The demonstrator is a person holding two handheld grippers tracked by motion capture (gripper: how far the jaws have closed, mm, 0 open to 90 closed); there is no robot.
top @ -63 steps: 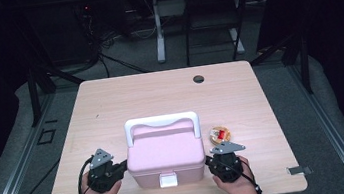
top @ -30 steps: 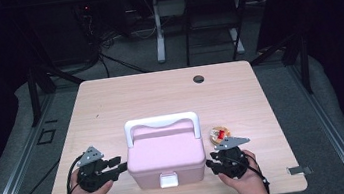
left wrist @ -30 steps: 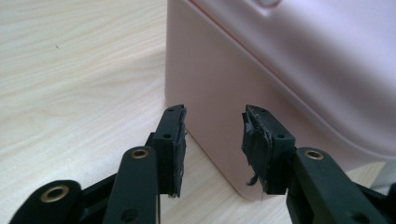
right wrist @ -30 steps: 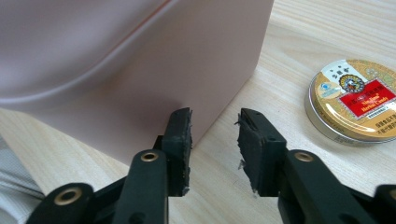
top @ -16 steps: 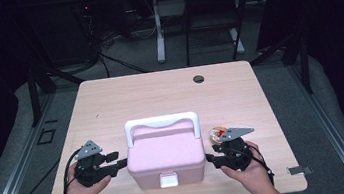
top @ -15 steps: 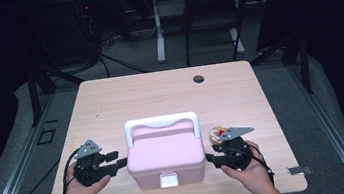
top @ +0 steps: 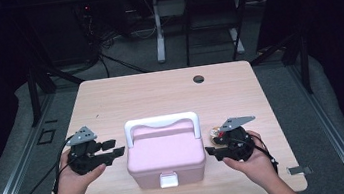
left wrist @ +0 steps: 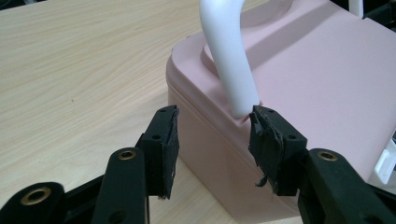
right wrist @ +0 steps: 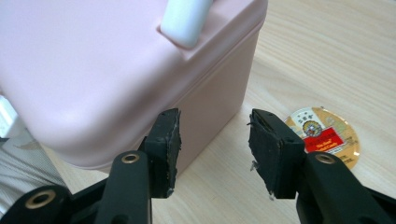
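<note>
A pink lidded box (top: pixel 165 153) with a white handle (top: pixel 161 122) and a white front latch (top: pixel 169 180) stands near the table's front edge. My left gripper (top: pixel 115 152) hovers just off the box's left end, pointing at it. Its jaws have just been opening and hold nothing. In the left gripper view the open gripper (left wrist: pixel 212 135) frames the box's end (left wrist: pixel 303 70) below the handle's foot (left wrist: pixel 229 56). My right gripper (top: pixel 212 151) hovers off the right end; its jaws have also just been opening. The right gripper (right wrist: pixel 212 135) is empty, the box (right wrist: pixel 116 70) beyond it.
A small round tin (top: pixel 214 133) with a red and gold label lies on the table just right of the box, behind my right gripper, also seen as the tin (right wrist: pixel 327 135). The wooden table (top: pixel 159 93) has a dark grommet hole (top: pixel 198 79) at the back.
Both grippers have drawn off the box's ends and risen a little, their jaws wider. The box has stayed put.
</note>
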